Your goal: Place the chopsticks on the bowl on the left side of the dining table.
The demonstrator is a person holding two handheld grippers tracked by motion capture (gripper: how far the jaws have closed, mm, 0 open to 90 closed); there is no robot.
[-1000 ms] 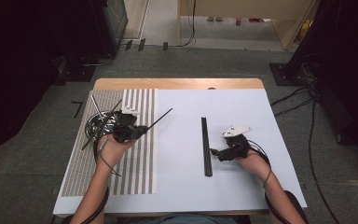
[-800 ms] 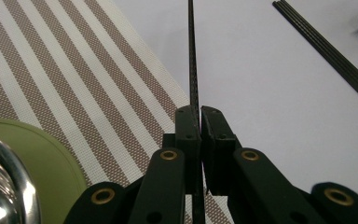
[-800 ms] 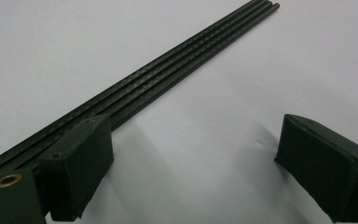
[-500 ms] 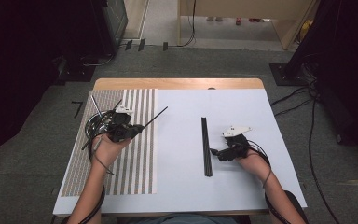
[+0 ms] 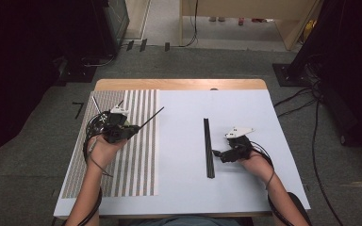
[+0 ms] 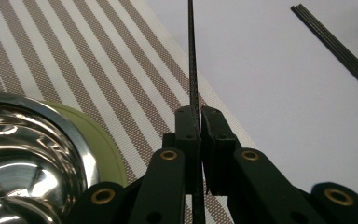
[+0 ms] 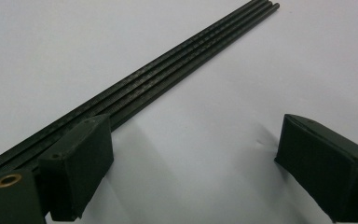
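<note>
Clamping a thin black carbon-fibre rod (image 6: 192,56) between closed jaws, the left tongs (image 5: 133,128) are held over the brown-and-white striped woven mat (image 5: 136,165) at about nine o'clock on the white surface (image 5: 184,117). The rod is gripped near one end, so that its long free part points toward two o'clock, presumably to be carried across and laid with the others. A row of matching black rods (image 5: 209,146) lies side by side near the centre of the surface, running from twelve to six o'clock. Just beside it, at three o'clock, the right tongs (image 5: 218,154) rest with jaws wide apart and nothing between them, one pad (image 7: 81,163) close against the row, probably to steady or align it. A shiny metal bowl (image 6: 23,154) is seen beside the left tongs.
</note>
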